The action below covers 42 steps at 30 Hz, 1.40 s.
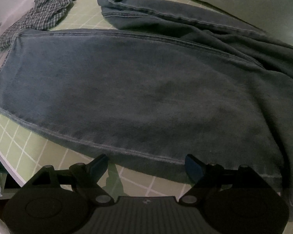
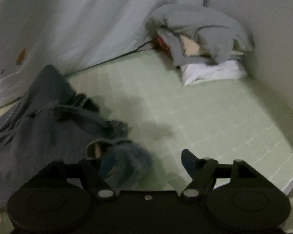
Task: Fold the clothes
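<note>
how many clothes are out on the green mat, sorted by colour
blue denim: 1, the jeans
checked: 1, the checked garment
grey: 1, the grey garment
white: 1, the white folded cloth
total: 4

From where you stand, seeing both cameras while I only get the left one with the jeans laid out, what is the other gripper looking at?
Observer: The waist end of the jeans, bunched up at the left of its view.
Operator: Is that gripper holding them?
Observer: No. The right gripper is open, with a fold of denim beside one finger but not pinched.
Operator: Anything else over there?
Observer: A pile of grey clothes on a white folded piece, at the far end of the green mat.
</note>
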### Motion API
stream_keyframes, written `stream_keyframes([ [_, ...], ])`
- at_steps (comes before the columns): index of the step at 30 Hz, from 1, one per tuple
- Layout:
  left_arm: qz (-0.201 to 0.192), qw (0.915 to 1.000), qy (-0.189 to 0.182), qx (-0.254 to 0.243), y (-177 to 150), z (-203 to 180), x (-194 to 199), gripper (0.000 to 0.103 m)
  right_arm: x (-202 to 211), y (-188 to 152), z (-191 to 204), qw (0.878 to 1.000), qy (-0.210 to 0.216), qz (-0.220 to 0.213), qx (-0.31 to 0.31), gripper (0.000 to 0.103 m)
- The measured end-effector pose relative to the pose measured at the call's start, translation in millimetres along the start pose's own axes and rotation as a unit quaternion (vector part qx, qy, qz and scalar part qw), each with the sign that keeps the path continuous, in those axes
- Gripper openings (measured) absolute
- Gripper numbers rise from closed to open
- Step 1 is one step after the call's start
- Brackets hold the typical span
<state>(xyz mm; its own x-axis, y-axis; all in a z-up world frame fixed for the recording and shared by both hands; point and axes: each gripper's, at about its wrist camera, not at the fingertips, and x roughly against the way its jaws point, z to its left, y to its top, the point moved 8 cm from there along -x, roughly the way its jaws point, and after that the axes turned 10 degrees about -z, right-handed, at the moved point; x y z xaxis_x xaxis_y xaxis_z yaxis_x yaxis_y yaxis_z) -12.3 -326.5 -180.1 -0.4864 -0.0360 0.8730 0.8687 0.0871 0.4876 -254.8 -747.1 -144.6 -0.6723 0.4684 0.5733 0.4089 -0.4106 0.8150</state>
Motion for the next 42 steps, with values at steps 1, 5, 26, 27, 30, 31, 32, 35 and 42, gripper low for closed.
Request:
stream_keyframes([
  [1, 0.000, 1.0000, 0.002, 0.000, 0.6, -1.4, -0.6, 0.089, -3.0, 1.9, 1.0, 1.000, 0.000, -0.001, 0.000, 0.075],
  [5, -0.003, 0.9999, 0.011, 0.012, 4.0, -0.7, -1.1, 0.089, -19.9, 8.7, 10.3, 1.000, 0.010, 0.000, 0.002, 0.075],
  [26, 0.025, 0.9941, 0.073, 0.076, 52.9, 5.2, -49.0, 0.096, -185.1, 50.0, 111.4, 0.969, 0.176, 0.071, 0.156, 0.075],
  [27, 0.024, 0.9941, 0.073, 0.077, 53.1, 5.3, -50.2, 0.098, -189.3, 50.3, 114.6, 0.967, 0.183, 0.073, 0.161, 0.075],
  [30, 0.025, 0.9928, 0.072, 0.093, 52.2, 7.2, -52.8, 0.102, -197.9, 49.8, 119.9, 0.961, 0.208, 0.079, 0.163, 0.075],
  [31, 0.025, 0.9923, 0.072, 0.098, 51.8, 8.0, -53.4, 0.103, -200.6, 49.6, 121.5, 0.959, 0.217, 0.081, 0.163, 0.074],
  [32, 0.024, 0.9923, 0.071, 0.099, 51.5, 8.2, -53.5, 0.103, -202.8, 49.0, 123.1, 0.956, 0.225, 0.082, 0.167, 0.072],
  [35, 0.024, 0.9923, 0.071, 0.099, 51.5, 8.3, -53.4, 0.103, -205.6, 48.7, 128.7, 0.948, 0.243, 0.082, 0.190, 0.057],
  [42, 0.023, 0.9926, 0.069, 0.097, 51.4, 8.5, -53.9, 0.103, -212.2, 49.8, 134.4, 0.950, 0.232, 0.077, 0.194, 0.039],
])
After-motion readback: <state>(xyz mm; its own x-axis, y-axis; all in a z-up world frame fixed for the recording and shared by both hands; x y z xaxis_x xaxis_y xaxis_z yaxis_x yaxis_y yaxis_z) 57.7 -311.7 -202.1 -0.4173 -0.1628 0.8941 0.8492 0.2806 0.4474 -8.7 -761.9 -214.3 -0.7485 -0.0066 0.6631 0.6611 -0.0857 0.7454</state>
